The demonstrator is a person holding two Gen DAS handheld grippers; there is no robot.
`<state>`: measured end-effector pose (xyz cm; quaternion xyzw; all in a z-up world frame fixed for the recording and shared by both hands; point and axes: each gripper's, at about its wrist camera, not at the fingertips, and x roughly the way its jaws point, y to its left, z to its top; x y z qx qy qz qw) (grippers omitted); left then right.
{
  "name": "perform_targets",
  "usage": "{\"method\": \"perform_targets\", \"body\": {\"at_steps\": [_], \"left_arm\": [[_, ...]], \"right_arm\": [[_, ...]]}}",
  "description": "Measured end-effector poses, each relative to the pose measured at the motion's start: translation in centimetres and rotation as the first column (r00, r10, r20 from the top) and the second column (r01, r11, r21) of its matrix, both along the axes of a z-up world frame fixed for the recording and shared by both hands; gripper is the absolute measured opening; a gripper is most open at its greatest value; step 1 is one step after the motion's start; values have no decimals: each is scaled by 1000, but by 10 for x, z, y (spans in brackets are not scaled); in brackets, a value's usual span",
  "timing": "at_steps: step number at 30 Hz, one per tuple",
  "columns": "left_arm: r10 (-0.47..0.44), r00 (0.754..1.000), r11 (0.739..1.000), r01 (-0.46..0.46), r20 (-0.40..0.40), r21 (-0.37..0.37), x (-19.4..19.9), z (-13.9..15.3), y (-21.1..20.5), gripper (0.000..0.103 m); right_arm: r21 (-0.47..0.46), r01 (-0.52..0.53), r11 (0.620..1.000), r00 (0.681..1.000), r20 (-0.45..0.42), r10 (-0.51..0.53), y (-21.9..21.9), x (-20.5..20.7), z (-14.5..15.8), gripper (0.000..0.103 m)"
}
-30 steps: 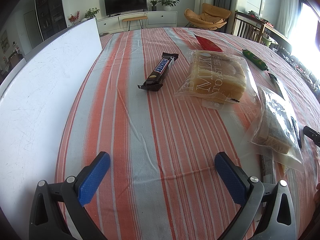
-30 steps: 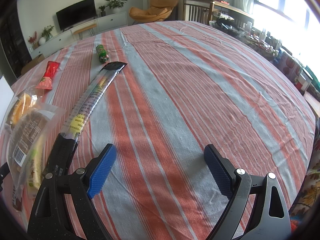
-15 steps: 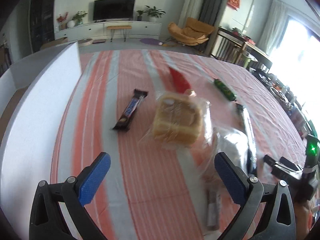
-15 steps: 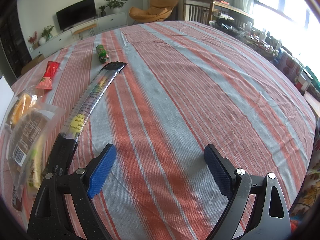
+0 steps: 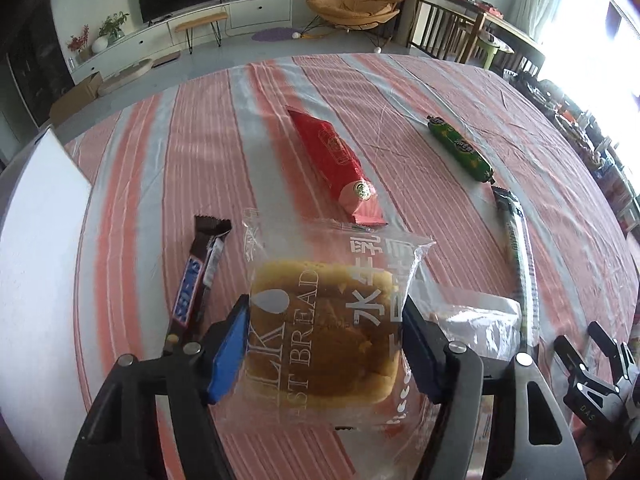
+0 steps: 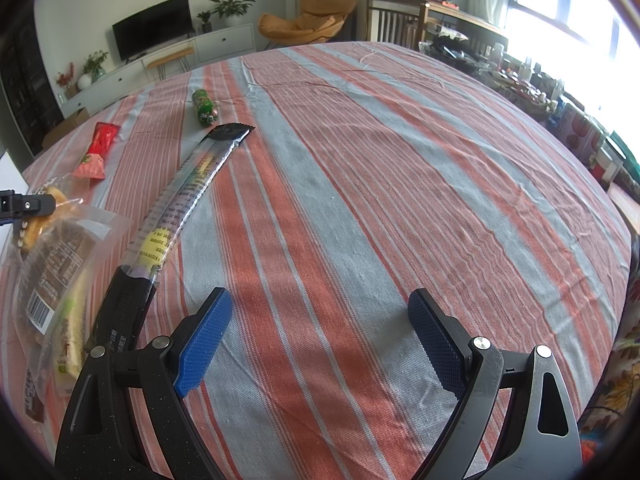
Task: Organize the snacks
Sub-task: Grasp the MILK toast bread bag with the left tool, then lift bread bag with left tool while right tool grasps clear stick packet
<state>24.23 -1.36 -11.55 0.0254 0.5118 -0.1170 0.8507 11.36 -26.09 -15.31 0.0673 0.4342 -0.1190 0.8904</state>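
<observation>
Left hand-held gripper (image 5: 324, 344) is closing on the bread bag (image 5: 324, 320), pads already against both its sides. Chocolate bar (image 5: 196, 284) lies just left of the bread, red snack pack (image 5: 332, 152) beyond it. Right hand-held gripper (image 6: 316, 340) hangs apart, empty, over the striped surface (image 6: 380, 168).

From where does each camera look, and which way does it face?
Left wrist: on the left gripper, looking down at the bread bag between its closing jaws; the right gripper shows at the right edge.
Right wrist: on the right gripper, open over bare tablecloth; a left finger tip shows at the left edge.
Shared: bread bag, red packet, green sausage.
</observation>
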Motion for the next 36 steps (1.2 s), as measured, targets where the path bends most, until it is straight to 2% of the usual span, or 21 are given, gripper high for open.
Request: {"method": "perform_targets", "body": {"at_steps": [5, 9, 11, 15, 20, 22, 24, 28, 30, 31, 33, 34, 36], "left_arm": [[87, 996, 996, -87, 21, -18, -63, 21, 45, 68], [107, 994, 994, -107, -30, -24, -112, 11, 69, 68], [105, 994, 994, -105, -24, -9, -129, 3, 72, 69], [117, 993, 992, -118, 14, 48, -131, -16, 69, 79], [144, 989, 988, -145, 32, 45, -127, -35, 77, 85], [155, 987, 986, -157, 41, 51, -128, -41, 81, 91], [154, 985, 984, -160, 83, 76, -131, -44, 83, 96], [163, 978, 984, -170, 133, 46, -135, -48, 93, 103], [165, 977, 984, -173, 137, 47, -134, -49, 93, 103], [167, 976, 984, -175, 138, 46, -134, -49, 93, 103], [169, 976, 983, -177, 140, 45, -134, -48, 93, 103], [170, 975, 983, -178, 140, 45, -134, -48, 93, 103], [169, 976, 983, -177, 140, 45, -134, -49, 93, 103]], "right_arm": [[0, 0, 1000, 1000, 0, 0, 0, 0, 0, 92], [0, 0, 1000, 1000, 0, 0, 0, 0, 0, 92], [0, 0, 1000, 1000, 0, 0, 0, 0, 0, 92], [0, 0, 1000, 1000, -1, 0, 0, 0, 0, 92], [2, -1, 1000, 1000, 0, 1, 0, 0, 0, 92], [2, -1, 1000, 1000, 0, 1, 0, 0, 0, 92], [3, -1, 1000, 1000, 0, 1, 0, 0, 0, 92], [6, -34, 999, 999, -9, 34, 0, 4, 0, 95], [55, -41, 998, 998, -41, 44, -7, 10, 4, 94], [123, -13, 992, 999, -50, 19, -15, 12, 8, 94], [294, 37, 955, 998, -52, -22, -27, 22, 17, 92], [347, 41, 937, 998, -57, -22, -26, 31, 23, 92], [382, -1, 924, 996, -84, 36, -9, 59, 31, 92]]}}
